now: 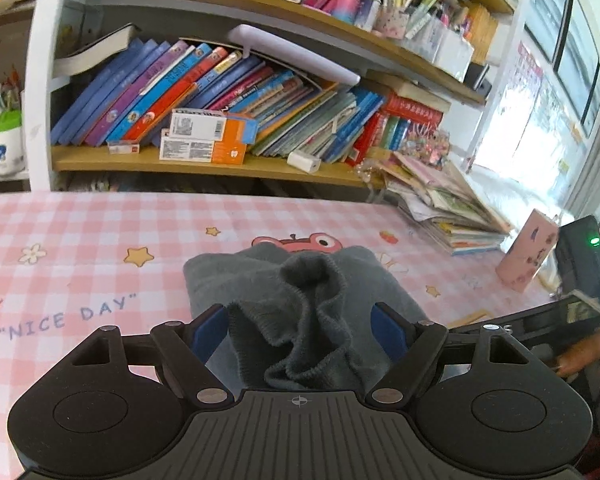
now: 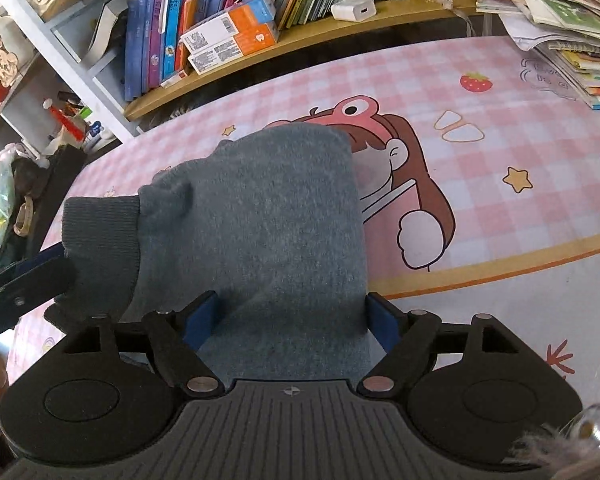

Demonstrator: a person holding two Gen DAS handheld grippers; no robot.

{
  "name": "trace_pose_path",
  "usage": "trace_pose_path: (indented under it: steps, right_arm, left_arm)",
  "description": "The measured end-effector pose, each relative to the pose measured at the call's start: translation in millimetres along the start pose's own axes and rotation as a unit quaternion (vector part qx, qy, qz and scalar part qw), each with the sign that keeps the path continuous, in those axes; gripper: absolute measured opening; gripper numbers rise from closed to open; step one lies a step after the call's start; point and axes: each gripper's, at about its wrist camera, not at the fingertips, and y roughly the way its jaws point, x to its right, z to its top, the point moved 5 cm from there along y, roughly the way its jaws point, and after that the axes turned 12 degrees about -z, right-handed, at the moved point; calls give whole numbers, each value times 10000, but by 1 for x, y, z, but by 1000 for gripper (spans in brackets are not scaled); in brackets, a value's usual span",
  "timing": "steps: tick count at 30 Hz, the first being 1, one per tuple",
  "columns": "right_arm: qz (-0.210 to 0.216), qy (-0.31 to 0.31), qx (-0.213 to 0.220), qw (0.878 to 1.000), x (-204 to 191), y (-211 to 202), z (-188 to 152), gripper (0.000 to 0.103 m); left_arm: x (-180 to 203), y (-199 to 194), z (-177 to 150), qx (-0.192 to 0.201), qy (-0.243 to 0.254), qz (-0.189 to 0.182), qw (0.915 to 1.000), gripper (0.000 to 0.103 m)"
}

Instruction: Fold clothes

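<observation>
Both jaws stand wide, gripping nothing: left gripper [image 1: 300, 316] straddles the sweater's [image 2: 256, 216] bunched cuff [image 1: 312, 276], right gripper [image 2: 290, 312] its flat body. It lies compact on the tablecloth [image 2: 500, 128]. Mid-fold or finishing, I judge; that loose cuff needs tidying.

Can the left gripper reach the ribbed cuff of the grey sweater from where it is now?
Probably yes. The left gripper is open with the bunched ribbed cuff already between its blue fingers. Nothing lies in the way, and the right gripper works on another part of the grey sweater.
</observation>
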Motion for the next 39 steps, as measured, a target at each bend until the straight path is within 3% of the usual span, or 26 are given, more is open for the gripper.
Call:
trace_pose_path:
  steps: [1, 2, 3, 4, 5, 7, 8, 11, 14, 19, 20, 23, 30, 33, 39]
  right_arm:
    - [-7, -6, 9, 10000, 0, 0, 0, 78]
    - [-15, -13, 18, 10000, -1, 0, 1, 78]
    - [-29, -34, 17, 10000, -1, -1, 1, 78]
    - [-43, -54, 15, 10000, -1, -1, 1, 78]
    - [-58, -83, 28, 9999, -2, -2, 1, 78]
    - [-28, -118, 100, 9999, -4, -5, 2, 80]
    - [19, -124, 158, 9998, -5, -7, 3, 83]
    - [70, -192, 259, 9995, -8, -10, 4, 84]
    - [-28, -298, 169, 9994, -11, -7, 2, 84]
    - [-42, -339, 166, 9993, -11, -7, 1, 84]
    - [4, -290, 173, 9994, -10, -7, 1, 84]
    - [135, -110, 140, 9997, -6, -7, 3, 84]
    - [197, 582, -57, 9981, 15, 3, 11, 84]
    - [291, 778, -302, 9961, 18, 16, 10, 84]
    - [484, 838, -431, 9944, 14, 28, 9, 86]
  left_arm:
    - [-4, 6, 0, -75, -107, 31, 9999, 77]
    - [-9, 9, -1, -88, -257, 73, 9996, 65]
    - [-14, 12, -1, -111, -481, 6, 9988, 36]
    - [-17, 13, 0, -141, -716, -148, 9972, 21]
    - [-16, 8, 3, -46, -815, -279, 9963, 17]
    - [-3, -13, 15, 520, -612, -711, 9942, 16]
    - [-5, -20, 15, 663, -724, -731, 9925, 16]
    - [-15, -37, 15, 1029, -1164, -698, 9854, 16]
    - [-64, -12, -26, 242, -2132, 5, 9767, 18]
    - [-66, -25, -25, 643, -2185, -74, 9737, 22]
    - [-66, -28, -24, 732, -2187, -96, 9730, 28]
    - [-62, -34, -21, 952, -2124, -113, 9725, 70]
    - [-62, -8, -28, 362, -2223, -191, 9741, 75]
    - [-66, 4, -36, 102, -2406, -283, 9702, 75]
    - [-71, 22, -42, -52, -2544, -428, 9662, 76]
